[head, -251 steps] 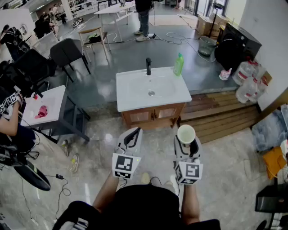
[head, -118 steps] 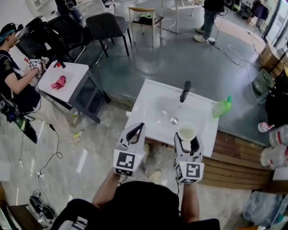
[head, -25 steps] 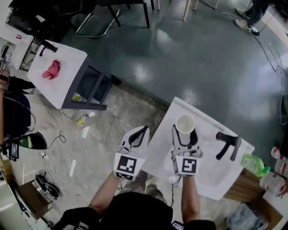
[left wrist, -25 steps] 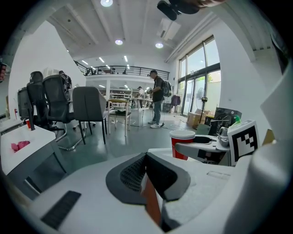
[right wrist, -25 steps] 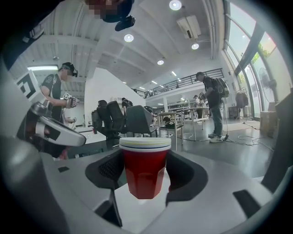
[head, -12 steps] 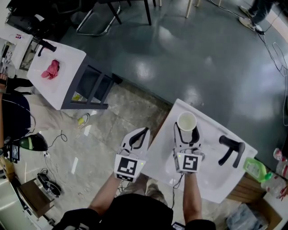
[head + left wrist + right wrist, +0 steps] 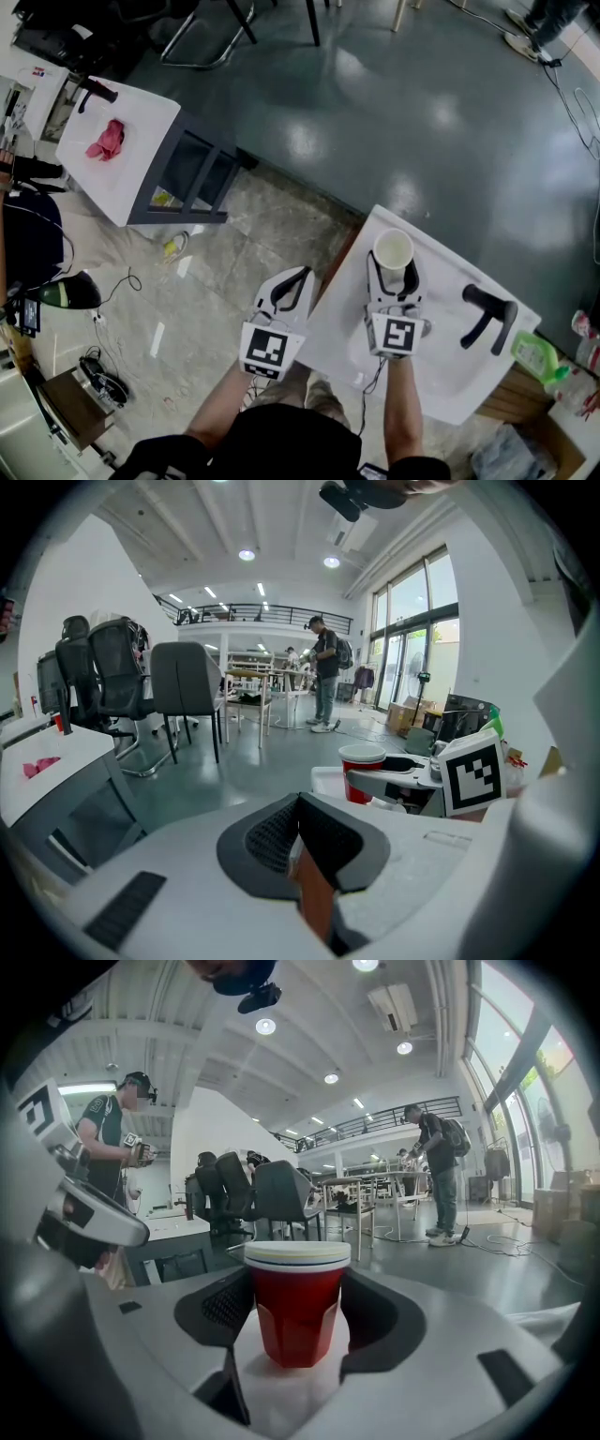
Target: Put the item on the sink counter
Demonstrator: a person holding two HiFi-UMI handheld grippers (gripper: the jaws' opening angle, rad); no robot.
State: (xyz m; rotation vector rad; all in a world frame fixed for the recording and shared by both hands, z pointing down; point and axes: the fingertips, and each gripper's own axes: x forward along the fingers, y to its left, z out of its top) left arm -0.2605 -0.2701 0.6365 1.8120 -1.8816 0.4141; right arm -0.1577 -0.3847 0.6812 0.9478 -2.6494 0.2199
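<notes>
A red cup with a white inside [image 7: 393,248] stands upright between the fingers of my right gripper [image 7: 393,269], which is shut on it. It is over the far left corner of the white sink counter [image 7: 342,314]. In the right gripper view the red cup [image 7: 297,1312] seems to rest with its base on the white surface, both pads against its sides. My left gripper [image 7: 292,286] is shut and empty, just off the counter's left edge. From the left gripper view the red cup [image 7: 361,769] shows to the right.
A black faucet [image 7: 487,316] stands by the basin, with a green bottle [image 7: 534,349] at the counter's right end. A white side table [image 7: 131,173] with a pink cloth [image 7: 105,141] is at the far left. Chairs and people are further off.
Over ten seconds the person has walked up to the sink with the cup held in the right gripper. In the last second both grippers have barely shifted.
</notes>
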